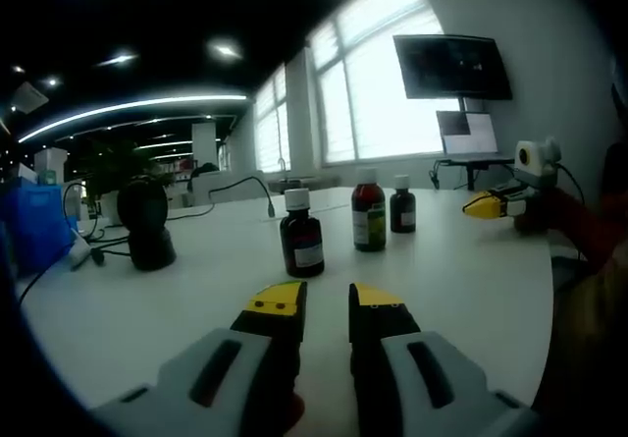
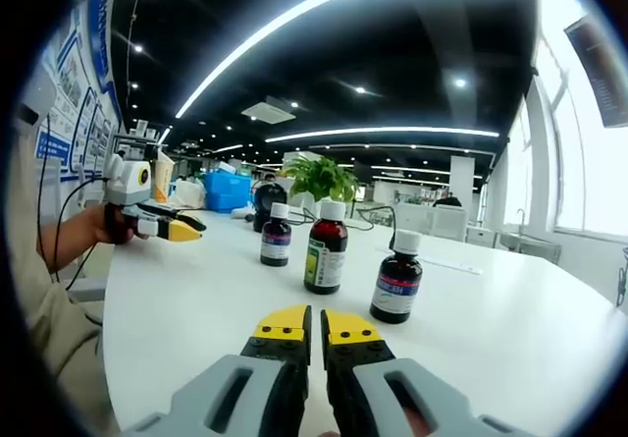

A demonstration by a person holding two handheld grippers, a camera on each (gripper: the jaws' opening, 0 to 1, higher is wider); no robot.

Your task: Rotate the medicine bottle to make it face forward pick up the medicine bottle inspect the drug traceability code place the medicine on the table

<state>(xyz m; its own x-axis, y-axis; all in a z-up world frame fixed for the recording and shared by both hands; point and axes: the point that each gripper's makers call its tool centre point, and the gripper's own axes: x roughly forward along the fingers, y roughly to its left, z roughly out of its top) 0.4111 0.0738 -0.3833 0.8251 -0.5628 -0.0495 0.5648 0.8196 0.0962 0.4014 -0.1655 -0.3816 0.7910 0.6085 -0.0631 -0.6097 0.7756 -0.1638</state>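
**A:** Where do the bottles stand, and what are the tongs doing?

**B:** Three dark bottles (image 2: 326, 245) stand upright mid-tabletop (image 2: 510, 329), well in from its edges. The left gripper (image 1: 327, 301) is slightly parted and holds nothing; the right gripper (image 2: 306, 324) is nearly closed, also empty.

**A:** How will one handle?

**B:** Probably rigid, smooth and light, so slippery. Best gripped across the labelled body (image 1: 308, 251), below the white cap (image 1: 296, 199).

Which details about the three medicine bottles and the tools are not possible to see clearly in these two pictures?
- Label text and traceability codes on the three bottles: too small and blurred, both views.
- Black round device on the table: dark; type unclear, left gripper view.
- Left tool, seen in the right gripper view: too small to tell open or shut; it appears nearly closed in its own view.
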